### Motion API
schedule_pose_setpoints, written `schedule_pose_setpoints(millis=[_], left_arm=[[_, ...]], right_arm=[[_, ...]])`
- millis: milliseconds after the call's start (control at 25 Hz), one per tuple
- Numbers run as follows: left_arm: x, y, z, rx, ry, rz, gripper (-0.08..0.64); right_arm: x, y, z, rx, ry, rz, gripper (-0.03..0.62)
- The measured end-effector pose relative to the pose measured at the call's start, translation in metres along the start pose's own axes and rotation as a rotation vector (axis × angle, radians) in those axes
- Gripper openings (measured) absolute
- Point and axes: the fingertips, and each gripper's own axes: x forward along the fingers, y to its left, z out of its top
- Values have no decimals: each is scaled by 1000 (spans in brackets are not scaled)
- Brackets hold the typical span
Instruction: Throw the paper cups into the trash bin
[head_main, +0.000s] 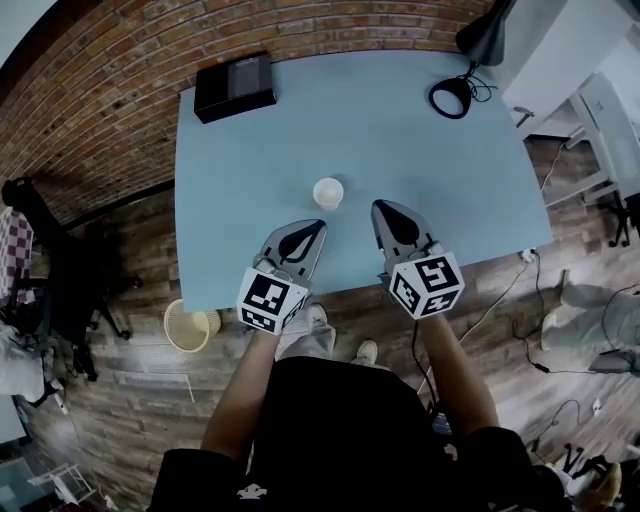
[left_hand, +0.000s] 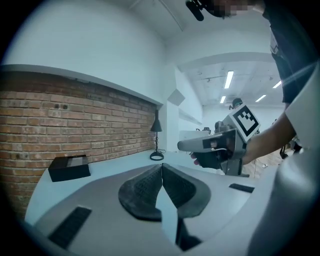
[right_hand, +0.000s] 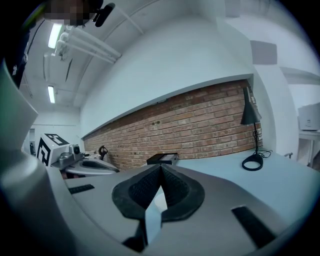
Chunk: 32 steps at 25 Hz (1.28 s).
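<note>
Tabletop (head_main: 480, 180) of pale blue fills the middle of the head view, and a single white paper cup (head_main: 328, 192) stands upright and open-mouthed near its centre, a little nearer the near edge than the far one. The left gripper (head_main: 319, 226) and the right gripper (head_main: 379, 206) are held over the near part of the tabletop, both with jaws together and nothing in them. The cup stands just past their tips, between the two and clear of both. A black box (head_main: 234, 86) lies at the far left corner and a lamp (head_main: 452, 97) stands by the far right corner. The trash bin (head_main: 190, 326) sits on the wooden floor (head_main: 130, 390) just off the near left corner. In the left gripper view the left gripper (left_hand: 162, 166) has its ribbed pads pressed together, empty. Beyond it are the black box (left_hand: 70, 167) by the brick wall (left_hand: 75, 120), the lamp (left_hand: 156, 126) and the right gripper (left_hand: 212, 145) off to the right. In the right gripper view the right gripper (right_hand: 160, 167) is likewise closed on nothing, with the left gripper (right_hand: 82, 162), the black box (right_hand: 162, 159) and the lamp (right_hand: 250, 114) beyond it.
</note>
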Motion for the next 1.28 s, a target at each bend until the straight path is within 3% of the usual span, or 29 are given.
schedule_pose_setpoints(millis=[280,560,840,1280], left_arm=[[37,25,-37,76,127,-49,17],[74,29,-72,155,244,-158,125],[105,33,-115,317,383,-225,182],[129,38,-137,313,451,-282,186]], right_arm=[[12,-20,-19,20,52,-79,3],[18,-36,-39,52,92,-135,3],[25,-43,-57,62,122,-165,3],[28,-55,-74,99,149,-200,2]])
